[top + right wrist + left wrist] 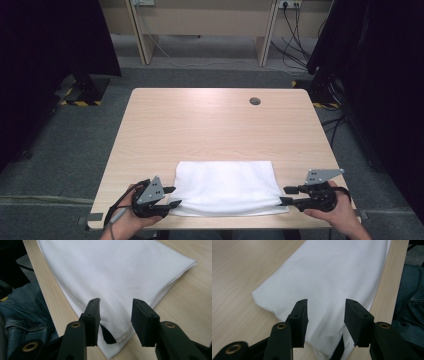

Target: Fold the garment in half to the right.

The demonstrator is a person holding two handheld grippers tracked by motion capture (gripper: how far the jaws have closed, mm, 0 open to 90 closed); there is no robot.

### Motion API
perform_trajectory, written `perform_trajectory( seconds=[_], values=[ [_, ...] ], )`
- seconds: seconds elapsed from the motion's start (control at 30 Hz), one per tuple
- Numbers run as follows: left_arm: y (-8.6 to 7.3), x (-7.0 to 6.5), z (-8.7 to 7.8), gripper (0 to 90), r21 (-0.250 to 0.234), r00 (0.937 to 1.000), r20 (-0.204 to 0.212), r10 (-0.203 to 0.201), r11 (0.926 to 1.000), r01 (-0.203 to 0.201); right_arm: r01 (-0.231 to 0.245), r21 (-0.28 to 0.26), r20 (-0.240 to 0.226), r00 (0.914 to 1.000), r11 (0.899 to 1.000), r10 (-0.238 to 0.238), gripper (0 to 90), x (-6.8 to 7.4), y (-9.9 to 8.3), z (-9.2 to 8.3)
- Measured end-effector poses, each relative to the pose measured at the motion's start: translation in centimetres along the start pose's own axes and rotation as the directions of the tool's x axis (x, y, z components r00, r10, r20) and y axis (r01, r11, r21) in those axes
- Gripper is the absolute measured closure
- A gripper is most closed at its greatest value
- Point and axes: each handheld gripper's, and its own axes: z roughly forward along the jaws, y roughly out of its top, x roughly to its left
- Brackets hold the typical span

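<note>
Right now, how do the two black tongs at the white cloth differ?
The left tongs sit at the folded white cloth's near left corner, the right tongs at its near right corner. The left ones' grey plate tilts steeply; the right ones' plate lies flatter and higher. Shared: both point inward, jaws apart, with a cloth corner between them and no clear pinch.

White folded cloth [225, 187], flat, near table edge

Folded cloth [225, 187] on table [210, 125] near edge; left tool [171, 196] & right tool [287, 195] at its near corners.
</note>
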Motion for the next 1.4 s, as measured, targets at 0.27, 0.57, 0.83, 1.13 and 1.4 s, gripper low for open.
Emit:
perform_trajectory(
  seconds=[0.27,0.57,0.83,1.13,1.4],
  values=[
    [-0.8,-0.3,1.0,55.5,0.061,0.9994,0.029,-0.018,0.9980,0.016,0.035,0.028,0.021,0.9991,0.999,-0.036,66.4,0.6,-0.6,0.2],
    [0.0,1.3,0.0,48.2,-0.011,0.9985,0.012,-0.053,0.9985,0.053,0.018,0.014,0.027,0.9995,1.000,-0.018,59.0,0.3,-0.1,-0.3],
    [2.0,5.3,0.3,43.0,-0.062,0.9912,-0.084,-0.102,0.9933,0.097,-0.022,-0.076,0.120,0.9923,0.997,0.031,54.5,-2.9,4.4,-0.5],
    [2.0,8.3,4.0,44.3,-0.004,0.9805,-0.141,-0.137,0.9905,0.137,-0.089,-0.026,0.213,0.9727,0.996,0.093,53.4,-5.8,6.9,3.5],
    [0.9,9.8,4.5,45.6,-0.011,0.9753,-0.119,-0.186,0.9825,0.186,-0.121,-0.008,0.215,0.9693,0.993,0.120,55.4,-7.0,6.8,5.1]
  ],
)
